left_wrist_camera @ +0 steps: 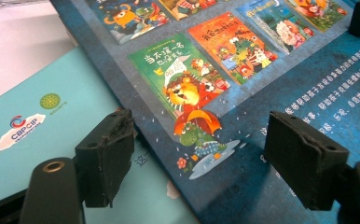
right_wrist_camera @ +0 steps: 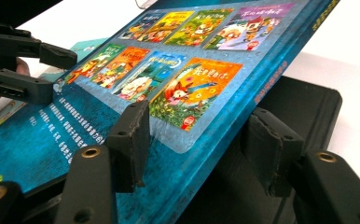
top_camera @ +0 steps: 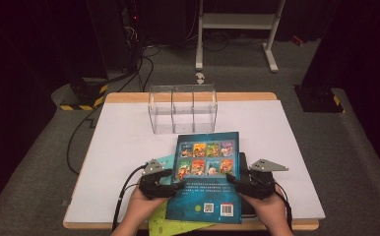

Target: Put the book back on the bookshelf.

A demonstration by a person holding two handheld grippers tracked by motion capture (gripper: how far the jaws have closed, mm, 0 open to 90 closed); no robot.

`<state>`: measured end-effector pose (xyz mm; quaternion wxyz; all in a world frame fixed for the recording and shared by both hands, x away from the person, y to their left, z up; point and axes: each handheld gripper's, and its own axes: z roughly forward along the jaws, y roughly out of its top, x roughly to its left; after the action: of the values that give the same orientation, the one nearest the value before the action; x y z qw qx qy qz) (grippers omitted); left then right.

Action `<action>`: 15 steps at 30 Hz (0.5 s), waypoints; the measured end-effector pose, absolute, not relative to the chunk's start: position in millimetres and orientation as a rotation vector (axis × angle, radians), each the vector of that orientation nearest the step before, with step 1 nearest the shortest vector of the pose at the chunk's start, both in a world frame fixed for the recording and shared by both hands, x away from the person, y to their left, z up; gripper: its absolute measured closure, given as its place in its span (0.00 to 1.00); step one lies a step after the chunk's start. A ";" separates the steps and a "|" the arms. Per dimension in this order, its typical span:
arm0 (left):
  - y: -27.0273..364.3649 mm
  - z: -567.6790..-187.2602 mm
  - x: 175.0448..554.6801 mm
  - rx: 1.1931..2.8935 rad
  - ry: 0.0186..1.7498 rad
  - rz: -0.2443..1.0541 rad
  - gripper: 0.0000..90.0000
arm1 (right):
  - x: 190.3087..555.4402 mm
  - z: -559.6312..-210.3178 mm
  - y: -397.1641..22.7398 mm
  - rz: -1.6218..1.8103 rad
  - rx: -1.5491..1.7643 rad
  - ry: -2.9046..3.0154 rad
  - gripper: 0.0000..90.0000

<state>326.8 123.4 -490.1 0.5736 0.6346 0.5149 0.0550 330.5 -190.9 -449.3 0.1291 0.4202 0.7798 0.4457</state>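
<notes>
a dark lab: cables (top_camera: 129,64), white frame stand (top_camera: 237,29), taped floor.

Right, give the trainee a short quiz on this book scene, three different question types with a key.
1. True or false: the blue picture book stands inside the clear three-compartment organiser.
2. The right gripper has its jaws either side of which part of the book: A) the edge, B) the middle of the cover, C) no part?
3. What lies beneath the book on the left gripper side?

Key: 1 false. 2 A. 3 A teal booklet.
</notes>
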 end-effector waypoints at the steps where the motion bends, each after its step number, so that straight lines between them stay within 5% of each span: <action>1: 123.6 -490.1 326.4 1.495 1.203 0.132 0.27 | 331.8 -449.6 -191.0 1.301 1.227 2.275 0.48; 5: 124.1 -489.9 326.0 1.485 1.209 0.132 0.27 | 337.6 -454.7 -194.5 1.364 1.288 2.289 0.47; 9: 124.1 -489.9 325.5 1.486 1.209 0.132 0.27 | 339.0 -458.4 -187.6 1.352 1.299 2.307 0.32; 15: 124.4 -490.1 325.4 1.491 1.207 0.132 0.27 | 339.6 -460.1 -181.4 1.360 1.336 2.361 0.35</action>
<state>325.4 124.4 -490.1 0.5724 0.6357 0.5149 0.0562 339.6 -181.4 -460.1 0.0535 0.4395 0.7769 0.4477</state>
